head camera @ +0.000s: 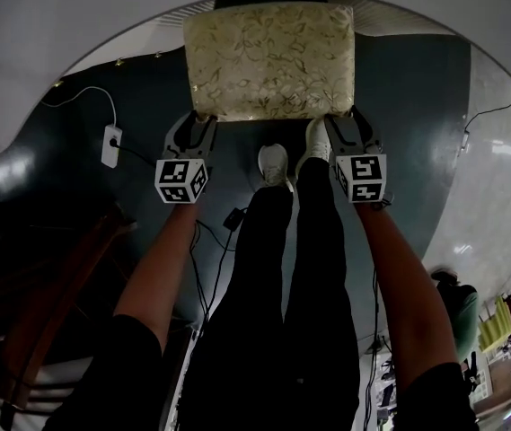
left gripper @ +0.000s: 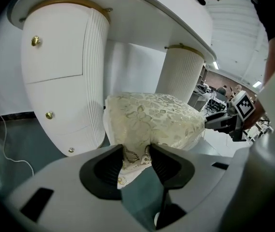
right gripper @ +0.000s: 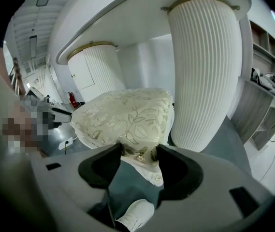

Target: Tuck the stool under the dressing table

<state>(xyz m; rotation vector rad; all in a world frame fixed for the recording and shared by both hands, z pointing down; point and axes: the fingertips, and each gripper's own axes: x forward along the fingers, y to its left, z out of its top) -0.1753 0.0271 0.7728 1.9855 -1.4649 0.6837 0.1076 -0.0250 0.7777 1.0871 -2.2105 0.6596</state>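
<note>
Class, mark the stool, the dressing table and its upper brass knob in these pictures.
stool [head camera: 268, 61]: head view, middle of the patterned cushion.
dressing table [left gripper: 96, 71]: left gripper view, ribbed side of the near pedestal.
upper brass knob [left gripper: 36, 41]: left gripper view, its round head.

The left arm [head camera: 161, 268] and right arm [head camera: 399, 277] reach forward and down, roughly parallel, outside the legs [head camera: 300, 277]. The left gripper [head camera: 199, 122] has its jaws clamped on the stool [head camera: 268, 61] at its near left corner, pads pressing the fabric. The right gripper [head camera: 345, 122] grips the near right corner likewise. Both grippers point obliquely downward. The right shoe [head camera: 316, 140] stands ahead of the left shoe [head camera: 273, 164].
</note>
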